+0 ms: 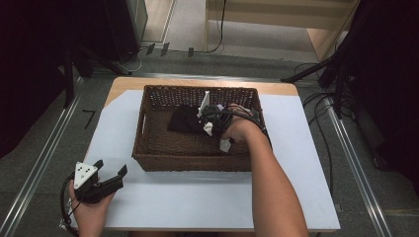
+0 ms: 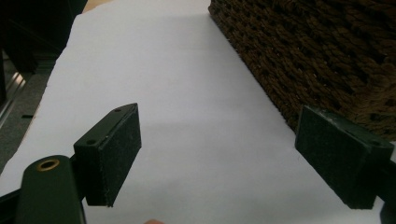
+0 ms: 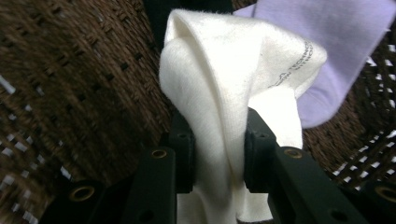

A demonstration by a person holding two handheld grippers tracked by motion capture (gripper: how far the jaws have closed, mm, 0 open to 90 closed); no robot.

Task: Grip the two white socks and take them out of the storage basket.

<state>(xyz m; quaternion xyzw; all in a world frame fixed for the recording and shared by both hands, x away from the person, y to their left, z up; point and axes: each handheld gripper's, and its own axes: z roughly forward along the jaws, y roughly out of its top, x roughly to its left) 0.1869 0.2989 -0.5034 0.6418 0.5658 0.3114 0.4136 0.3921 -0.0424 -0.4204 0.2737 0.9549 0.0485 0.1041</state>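
A brown wicker basket (image 1: 197, 163) stands in the middle of the white-covered table (image 1: 188, 200). My right gripper (image 1: 211, 124) reaches down inside it, next to a black cloth (image 1: 184, 120). In the right gripper view the right gripper (image 3: 218, 149) is shut on a white sock (image 3: 224, 79), which stands up folded between the jaws. A pale purple sock (image 3: 327, 56) lies just behind it against the basket wall (image 3: 70, 84). My left gripper (image 1: 111, 168) rests at the table's front left, open and holding nothing. Its pads (image 2: 116, 140) stand wide apart beside the basket's outer wall (image 2: 317, 51).
The white sheet (image 2: 187, 93) stretches ahead of the left gripper, along the basket's left side. Dark stands and cables ring the table on the floor. A metal rail (image 1: 39, 168) runs along the table's left.
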